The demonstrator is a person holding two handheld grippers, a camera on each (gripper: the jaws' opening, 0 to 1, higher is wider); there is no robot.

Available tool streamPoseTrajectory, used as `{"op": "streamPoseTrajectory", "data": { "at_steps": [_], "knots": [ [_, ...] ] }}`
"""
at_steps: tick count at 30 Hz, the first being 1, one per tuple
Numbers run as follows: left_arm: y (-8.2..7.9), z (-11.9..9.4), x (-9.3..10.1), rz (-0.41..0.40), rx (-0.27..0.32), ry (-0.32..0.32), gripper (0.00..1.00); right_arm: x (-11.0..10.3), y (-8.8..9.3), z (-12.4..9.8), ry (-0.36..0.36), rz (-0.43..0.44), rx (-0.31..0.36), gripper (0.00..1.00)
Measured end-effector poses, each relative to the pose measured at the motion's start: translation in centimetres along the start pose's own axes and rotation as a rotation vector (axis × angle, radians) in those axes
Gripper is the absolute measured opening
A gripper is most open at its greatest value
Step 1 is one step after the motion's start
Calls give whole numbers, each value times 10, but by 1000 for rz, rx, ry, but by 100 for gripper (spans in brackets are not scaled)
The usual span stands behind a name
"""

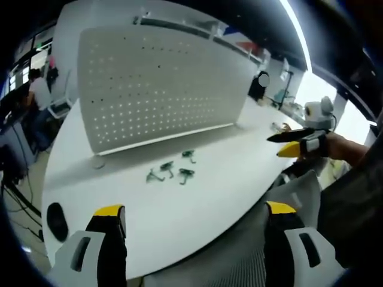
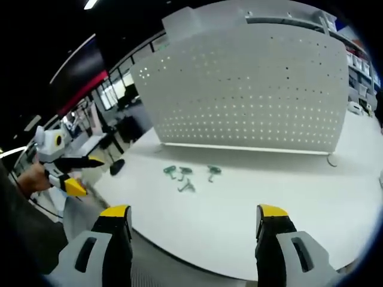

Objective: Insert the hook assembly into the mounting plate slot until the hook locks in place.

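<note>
Four green hooks lie loose on the white table, just in front of the upright perforated mounting plate (none inserted). Left gripper jaws spread wide, holding nothing, well short of the hooks. Right gripper likewise spread and empty.

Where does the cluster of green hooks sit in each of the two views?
Left gripper view: the green hooks lie on the white table, just left of picture centre, below the perforated panel.
Right gripper view: the green hooks lie left of centre, below the perforated panel.
Shared landmark: the panel's lower edge, running just behind the hooks.
</note>
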State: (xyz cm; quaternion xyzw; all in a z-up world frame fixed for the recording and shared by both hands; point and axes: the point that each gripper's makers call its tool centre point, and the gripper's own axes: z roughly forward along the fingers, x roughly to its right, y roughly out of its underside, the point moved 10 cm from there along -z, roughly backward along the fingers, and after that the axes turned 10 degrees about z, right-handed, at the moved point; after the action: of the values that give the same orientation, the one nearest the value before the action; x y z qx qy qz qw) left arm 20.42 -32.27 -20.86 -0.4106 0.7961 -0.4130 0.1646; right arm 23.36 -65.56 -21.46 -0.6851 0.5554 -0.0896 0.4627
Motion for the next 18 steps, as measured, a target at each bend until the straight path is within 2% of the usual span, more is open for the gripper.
{"op": "streamPoseTrajectory", "data": {
  "at_steps": [14, 18],
  "knots": [
    [2, 24, -2, 49, -48, 47, 97, 1, 1, 1, 1, 9, 3, 85],
    [3, 34, -10, 20, -24, 81, 97, 1, 2, 2, 1, 14, -2, 85]
  ]
}}
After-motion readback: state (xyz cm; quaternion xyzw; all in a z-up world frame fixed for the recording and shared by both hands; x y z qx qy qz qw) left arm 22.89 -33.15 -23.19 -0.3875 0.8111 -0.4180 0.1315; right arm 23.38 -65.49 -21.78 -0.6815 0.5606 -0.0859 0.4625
